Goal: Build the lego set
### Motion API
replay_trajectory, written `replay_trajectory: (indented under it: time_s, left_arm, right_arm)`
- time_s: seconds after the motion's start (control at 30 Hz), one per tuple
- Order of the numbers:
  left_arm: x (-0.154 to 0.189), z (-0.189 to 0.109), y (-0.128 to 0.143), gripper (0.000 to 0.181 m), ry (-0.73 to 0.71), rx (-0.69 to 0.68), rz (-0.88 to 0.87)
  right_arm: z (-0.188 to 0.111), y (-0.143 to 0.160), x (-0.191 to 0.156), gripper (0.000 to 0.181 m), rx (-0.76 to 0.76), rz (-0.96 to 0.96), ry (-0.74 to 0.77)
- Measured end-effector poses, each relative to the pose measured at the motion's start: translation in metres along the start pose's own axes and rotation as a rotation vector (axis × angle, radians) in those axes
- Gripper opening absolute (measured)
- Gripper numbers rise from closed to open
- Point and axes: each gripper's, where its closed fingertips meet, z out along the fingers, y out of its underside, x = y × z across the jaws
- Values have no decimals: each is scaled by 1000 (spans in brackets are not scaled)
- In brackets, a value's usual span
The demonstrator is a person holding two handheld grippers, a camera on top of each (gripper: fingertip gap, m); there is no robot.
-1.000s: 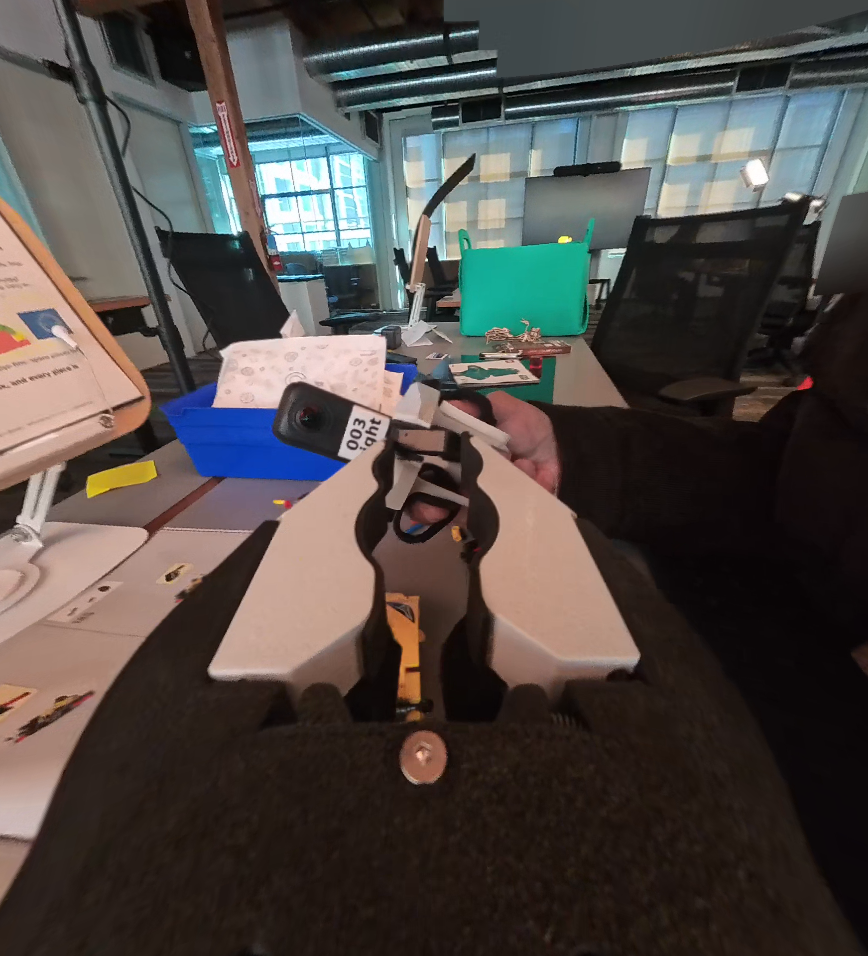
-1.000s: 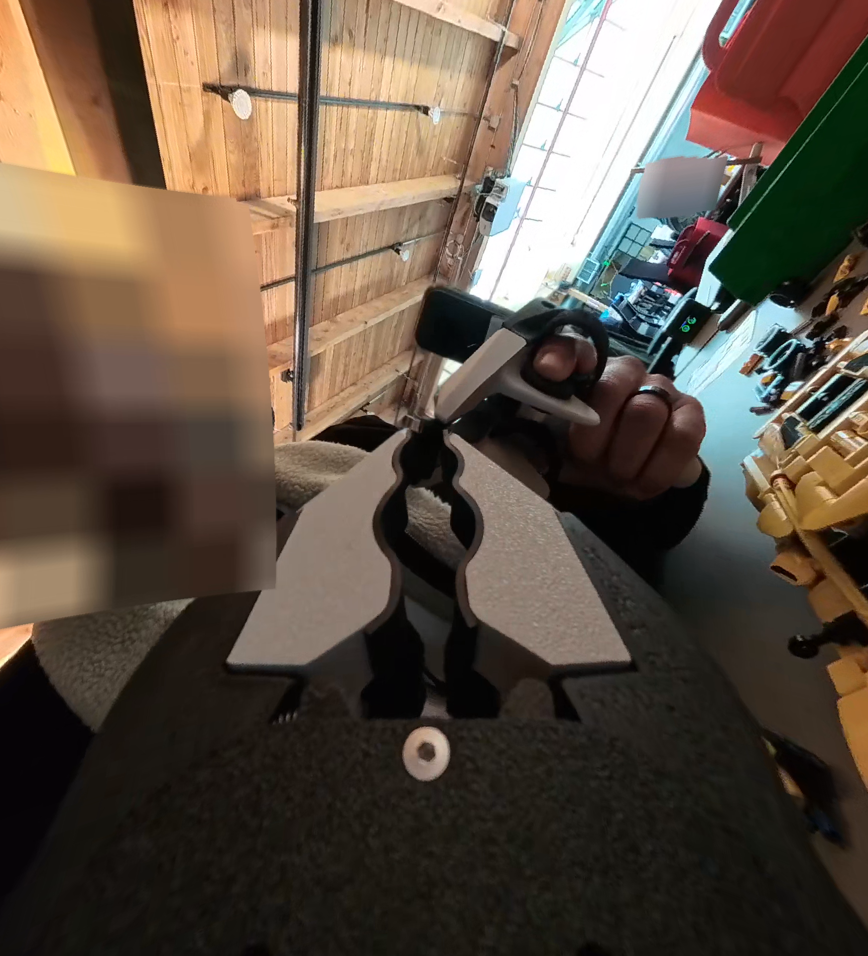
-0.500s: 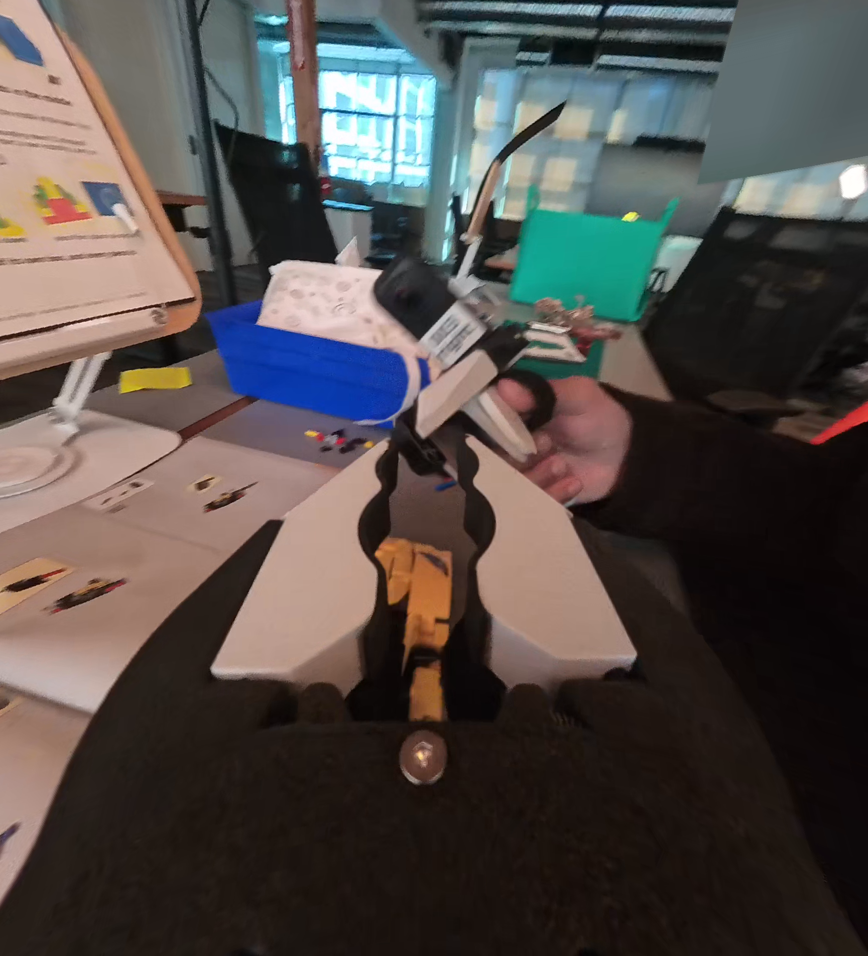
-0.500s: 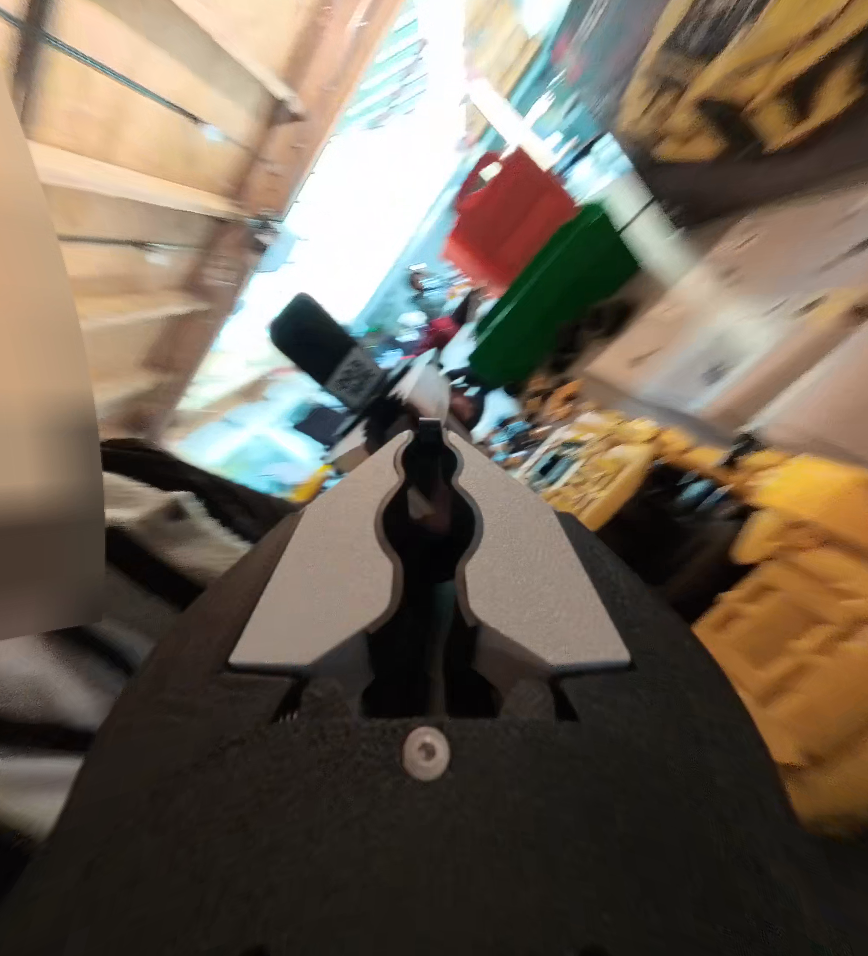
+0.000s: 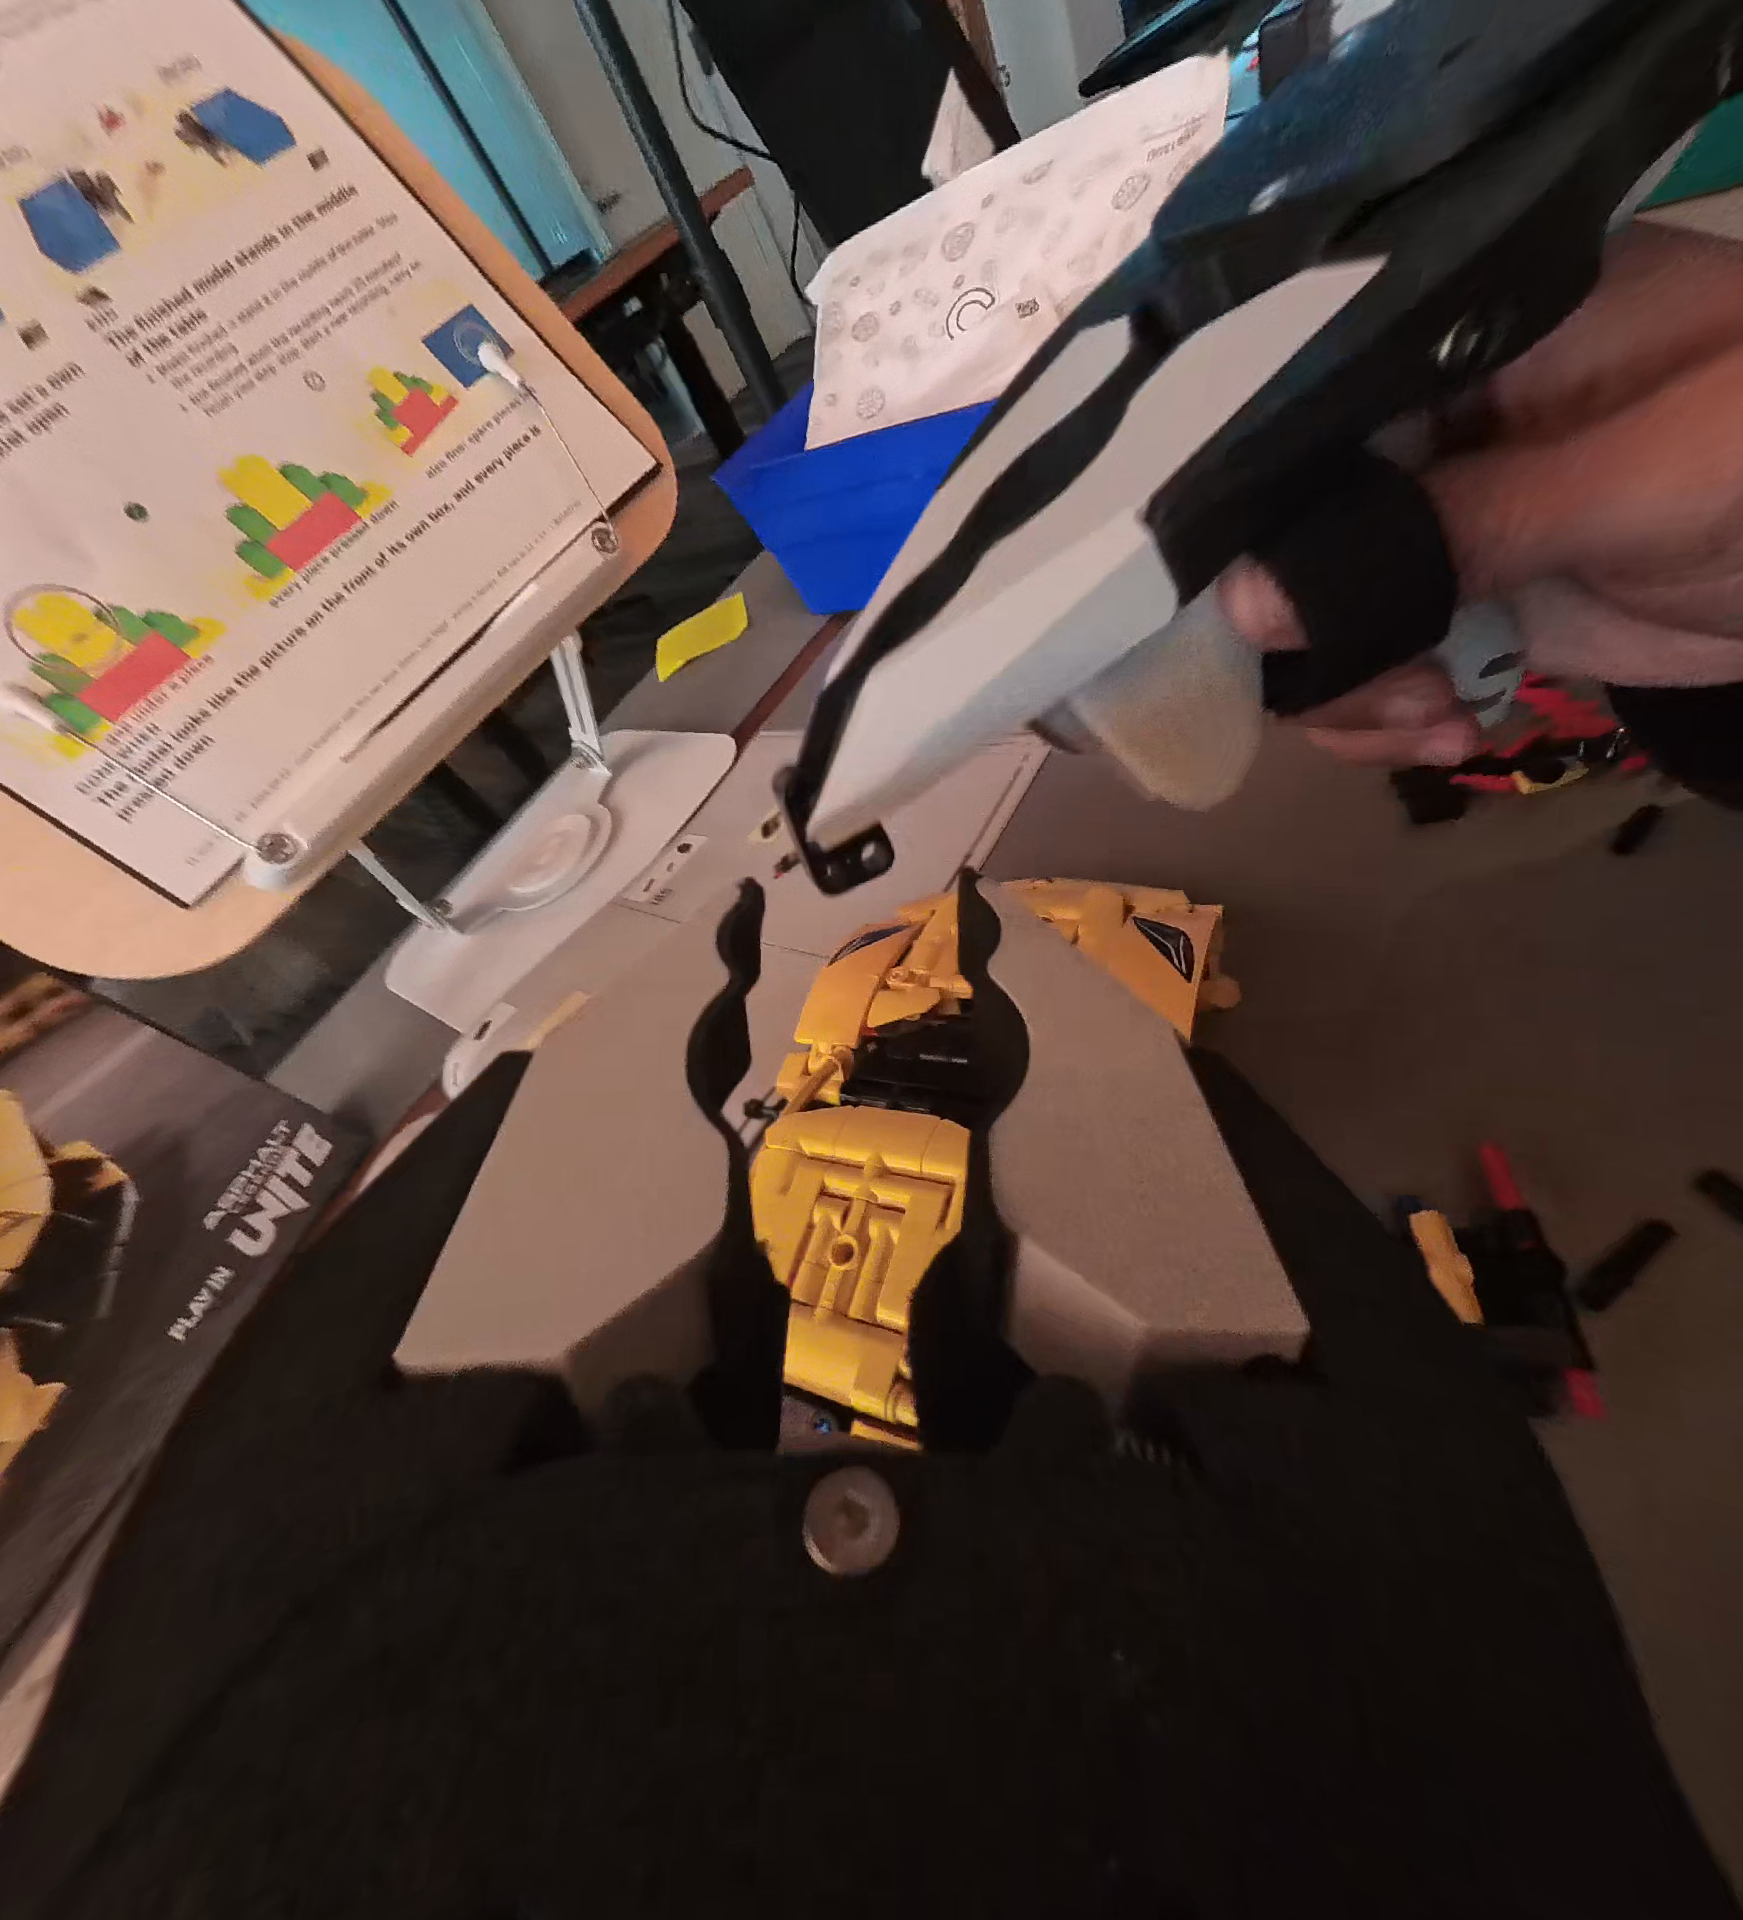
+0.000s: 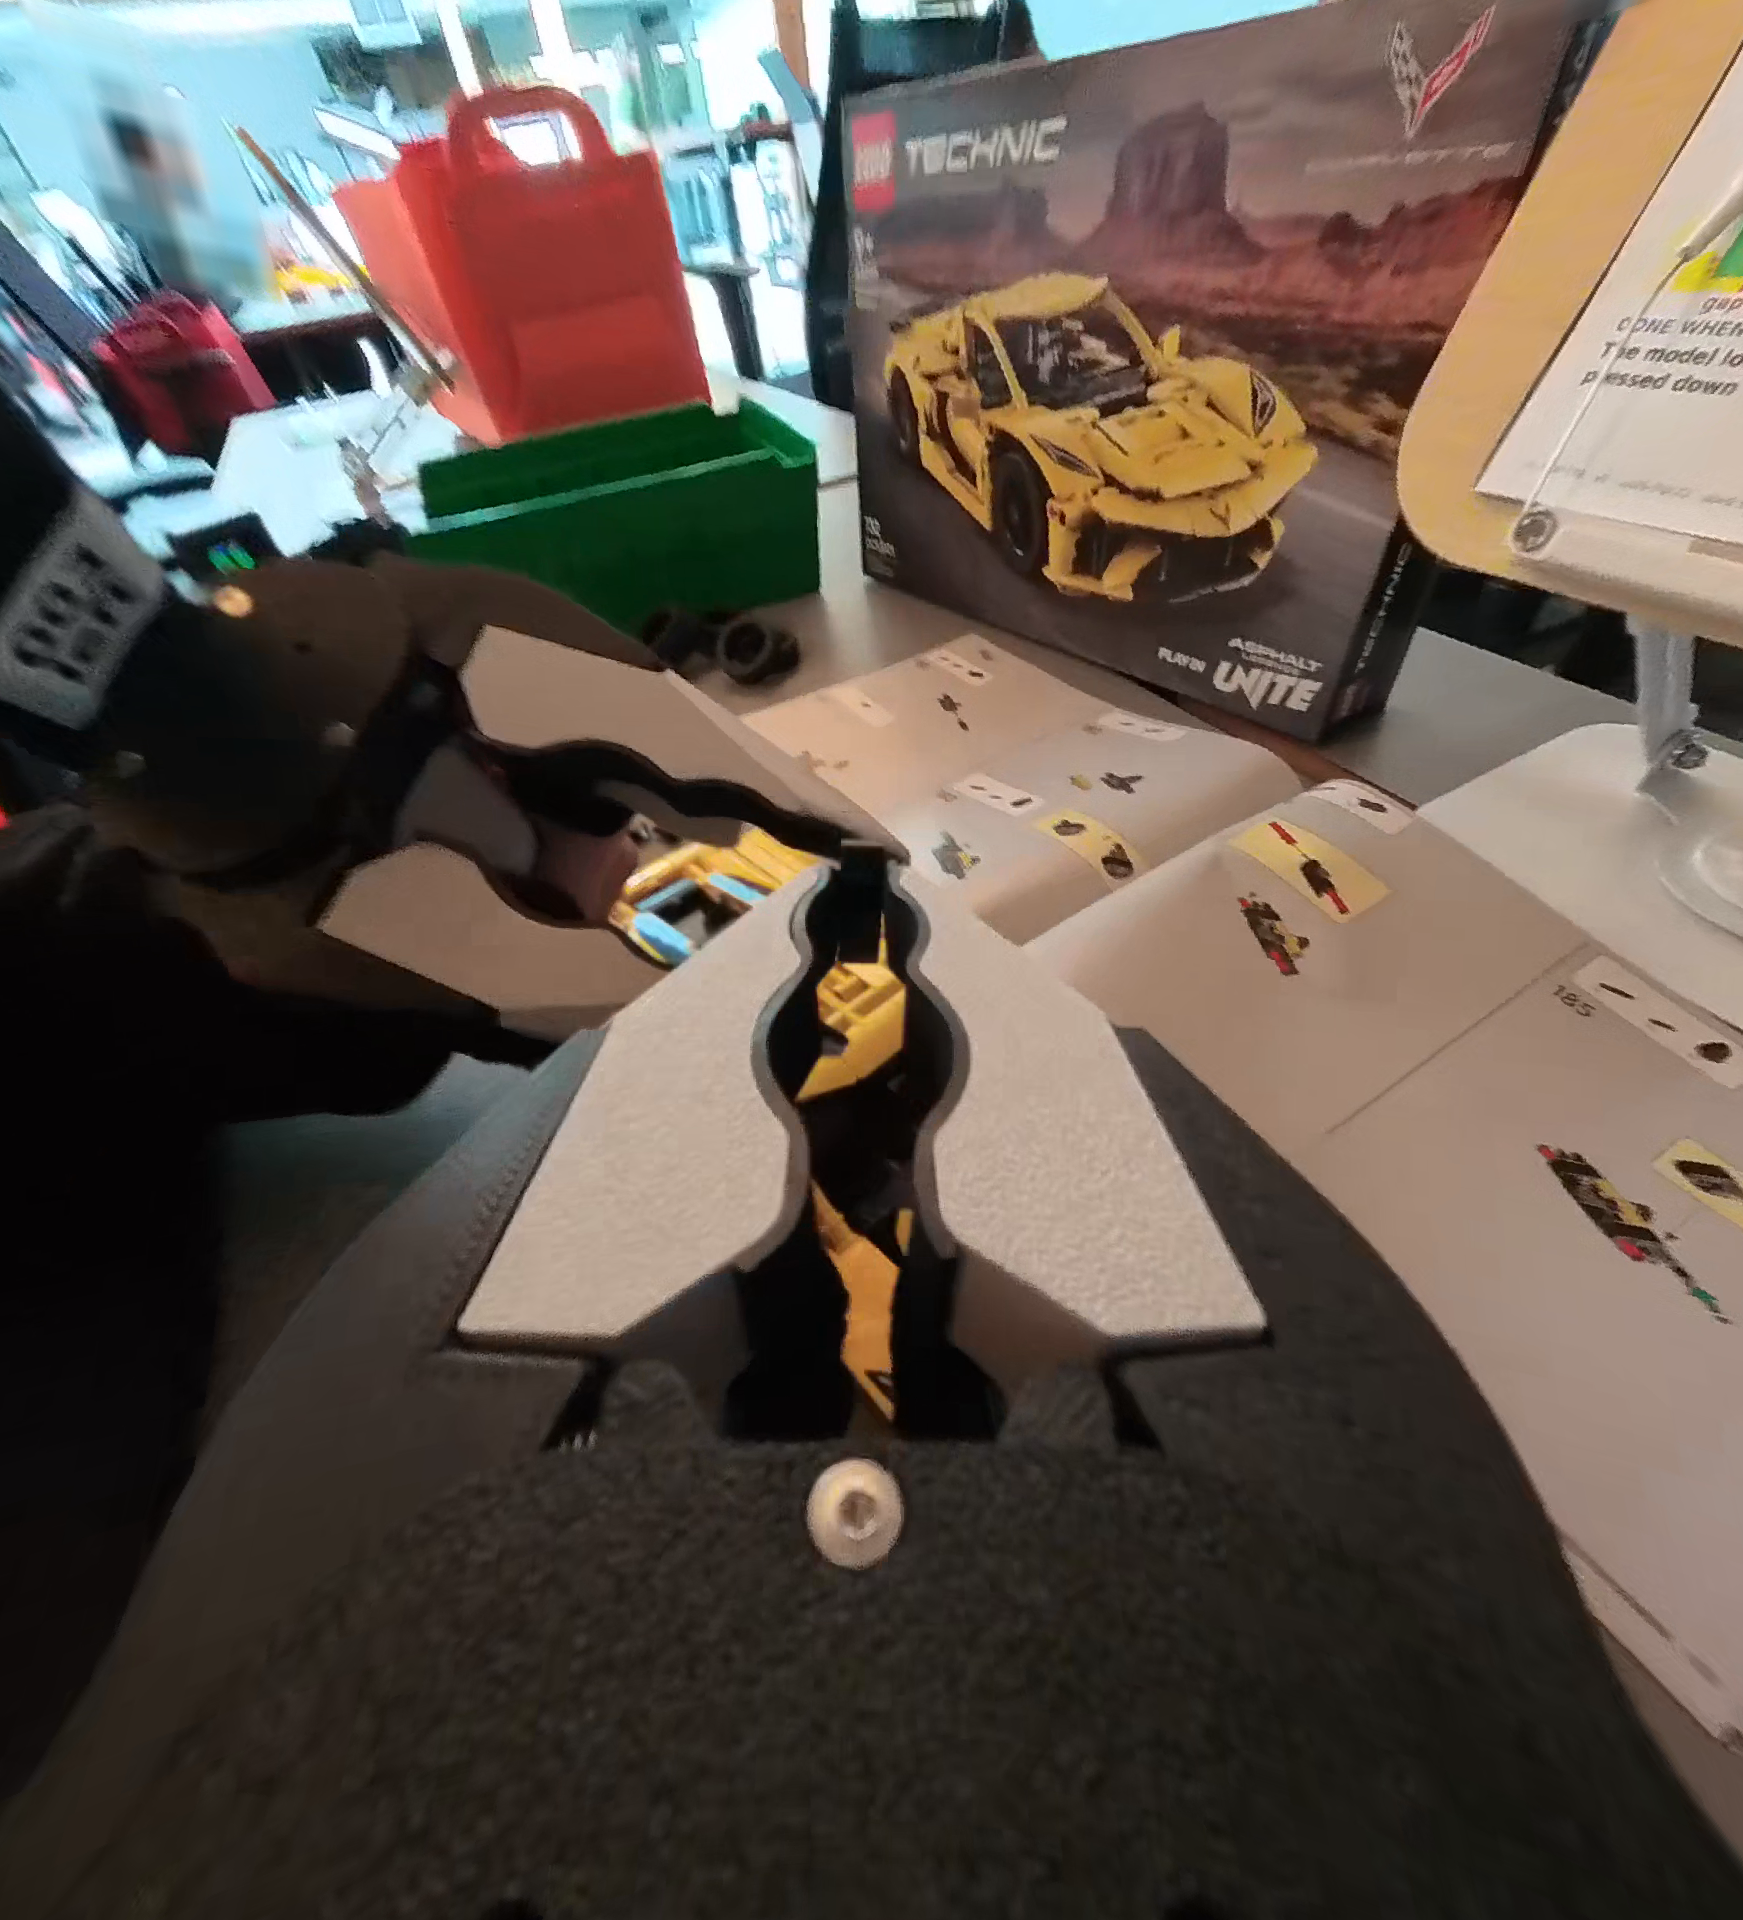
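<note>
The partly built yellow car lies on the grey table, seen between and beyond my left gripper's fingers. My left gripper hovers over it with its jaws apart and nothing between the tips. My right gripper is shut, and a small black piece with holes sticks out of its tip. In the left wrist view the right gripper comes in from the upper right, tip just above the left fingertips. The car also shows through the right gripper's jaws.
The set's box stands behind the open instruction booklet. A tilted instruction board on a white stand is at the left. A blue bin, a green bin, black tyres and loose pieces lie around.
Both grippers have swung down from level to point at the table and the car. Their tips stay close together. The left jaws stand a little wider apart.
</note>
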Motion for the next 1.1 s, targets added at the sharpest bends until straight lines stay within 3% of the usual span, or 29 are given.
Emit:
replay_trajectory:
  time_s: [0.1,0.4,0.73,0.87,1.03,1.1]
  left_arm:
    - [0,-1,-1,19,-11,5,32]
    - [1,1,-2,17,-29,-16,85]
    - [-3,-16,1,17,-23,-23,89]
    - [-7,-25,-4,16,-12,-14,68]
    - [-8,-42,-35,17,-29,139,81]
    - [-3,-43,-40,17,-15,166,116]
  right_arm:
    - [4,8,-2,6,-54,-42,22]
    - [2,6,-5,10,-22,12,-38]
    - [-7,-3,-7,10,27,469,-317]
    - [-20,-17,6,12,151,672,-422]
    - [-20,-16,-1,51,154,827,-569]
    - [-19,-15,-11,50,120,873,-649]
